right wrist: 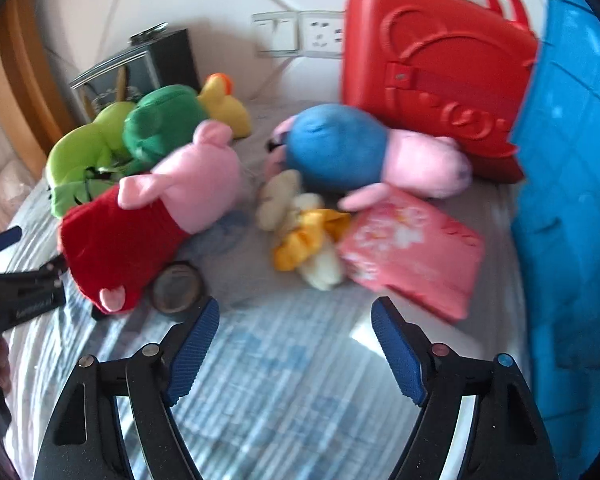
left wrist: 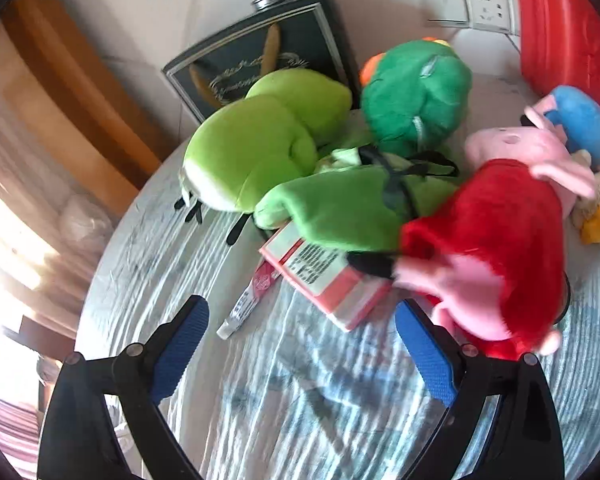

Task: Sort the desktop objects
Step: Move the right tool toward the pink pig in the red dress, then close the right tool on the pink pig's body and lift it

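Left gripper (left wrist: 300,330): jaws stood wide apart with nothing between the blue pads, hovering over the striped cloth (left wrist: 300,400) just short of the toys.
Right gripper (right wrist: 296,334): jaws apart as well, empty, above the same cloth.
Red-dressed pink pig plush (left wrist: 496,216): lay on its side beside the left gripper's right finger — its legs overlapping a pink box (left wrist: 328,276).
Light green frog plush (left wrist: 260,148): lay toward the back left, a dark green plush (left wrist: 416,96) just beside it.
Tube (left wrist: 248,300): lay on the cloth next to the pink box, ahead of the left gripper.
Blue-dressed pink pig plush (right wrist: 364,152): lay in front of the red plastic case (right wrist: 440,76).
Small yellow-dressed doll (right wrist: 304,236): lay between the two pigs, touching a pink packet (right wrist: 416,248).
Tape roll (right wrist: 178,286): sat near the red-dressed pig's feet — close to the right gripper's left finger.
Blue bin (right wrist: 572,184): stood at the right edge.
Dark flask (left wrist: 260,56): leaned at the wall behind the frogs.
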Tool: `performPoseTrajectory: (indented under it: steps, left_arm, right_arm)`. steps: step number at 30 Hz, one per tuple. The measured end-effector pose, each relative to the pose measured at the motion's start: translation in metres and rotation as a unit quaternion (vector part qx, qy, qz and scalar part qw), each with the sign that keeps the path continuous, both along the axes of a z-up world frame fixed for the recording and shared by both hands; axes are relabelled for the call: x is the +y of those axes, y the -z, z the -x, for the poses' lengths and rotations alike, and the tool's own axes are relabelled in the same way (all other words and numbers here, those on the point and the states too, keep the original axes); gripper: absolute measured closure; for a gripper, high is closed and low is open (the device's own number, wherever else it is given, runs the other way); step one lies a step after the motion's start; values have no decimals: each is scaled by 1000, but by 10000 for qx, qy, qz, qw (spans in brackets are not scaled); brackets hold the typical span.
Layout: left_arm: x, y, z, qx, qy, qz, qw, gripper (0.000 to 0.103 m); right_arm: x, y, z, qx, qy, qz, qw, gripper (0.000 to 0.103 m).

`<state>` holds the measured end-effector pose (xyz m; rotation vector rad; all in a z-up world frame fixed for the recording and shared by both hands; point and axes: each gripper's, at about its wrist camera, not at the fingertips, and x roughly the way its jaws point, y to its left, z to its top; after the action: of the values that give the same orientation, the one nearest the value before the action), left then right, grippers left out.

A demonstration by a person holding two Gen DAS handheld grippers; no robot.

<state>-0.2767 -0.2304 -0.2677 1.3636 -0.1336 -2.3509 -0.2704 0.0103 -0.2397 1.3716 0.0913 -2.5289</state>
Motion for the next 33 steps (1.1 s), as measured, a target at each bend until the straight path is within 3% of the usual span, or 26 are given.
performPoseTrajectory:
  steps: [3,9,15,17,19,24,30,33]
  left_arm:
    - [-9,-17,-19,283,-9,-515,9983,7]
    - [44,-22,-29,395,707,-1416,9866,7]
    - [94,13,16,171,935,-1561,9832,7]
    - [97,28,30,10,950,-1434,9851,11]
    - [85,32,32,0,905,-1099,9898,16]
    - [20,39,22,-25,709,-1263,9895,10]
    - [32,32,16,90,1208,-1184,9856,10]
    - [36,28,20,205,1107,-1411,9836,10]
  right_arm:
    - [-16,5,-4,-81,-166,-2,9998,24]
    - [-7,-2,-16,-35,-66,-60,10000,24]
    - [12,-6,-11,36,183,-113,9998,23]
    - [14,-4,-4,16,185,-103,9998,23]
    - [10,-1,5,-19,88,-54,9999,19]
    - [-11,5,21,-70,-304,280,9991,18]
    - [-38,2,38,-82,-591,684,9959,17]
    - [-47,-2,50,47,-653,601,9960,15]
